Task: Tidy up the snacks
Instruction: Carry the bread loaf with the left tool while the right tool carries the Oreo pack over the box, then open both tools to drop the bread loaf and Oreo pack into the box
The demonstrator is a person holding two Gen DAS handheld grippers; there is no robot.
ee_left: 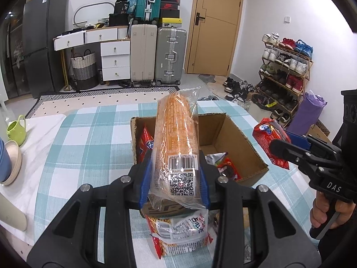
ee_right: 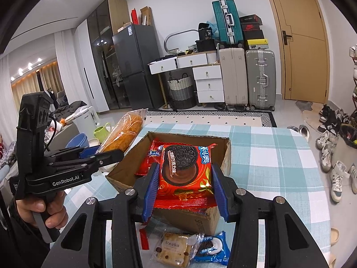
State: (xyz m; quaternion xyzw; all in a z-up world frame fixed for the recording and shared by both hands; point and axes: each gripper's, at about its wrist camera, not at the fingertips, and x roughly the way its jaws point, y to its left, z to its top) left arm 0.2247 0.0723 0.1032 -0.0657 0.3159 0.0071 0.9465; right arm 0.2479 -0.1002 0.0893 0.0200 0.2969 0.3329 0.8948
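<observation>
My left gripper (ee_left: 175, 178) is shut on a long clear bag of orange bread (ee_left: 176, 138), held above the near left corner of an open cardboard box (ee_left: 245, 143); the bag also shows in the right wrist view (ee_right: 125, 134). My right gripper (ee_right: 185, 178) is shut on a red Oreo pack (ee_right: 185, 167), held over the box (ee_right: 125, 178). From the left wrist view that pack (ee_left: 267, 143) hangs at the box's right edge. Red snack packs (ee_left: 146, 145) lie inside the box.
A red-and-white snack pack (ee_left: 180, 230) lies on the checked tablecloth (ee_left: 89, 147) before the box. A biscuit pack (ee_right: 174, 250) and a blue Oreo pack (ee_right: 212, 250) lie near me. A green mug (ee_left: 16, 129) and stacked bowls (ee_left: 10, 163) stand at the left.
</observation>
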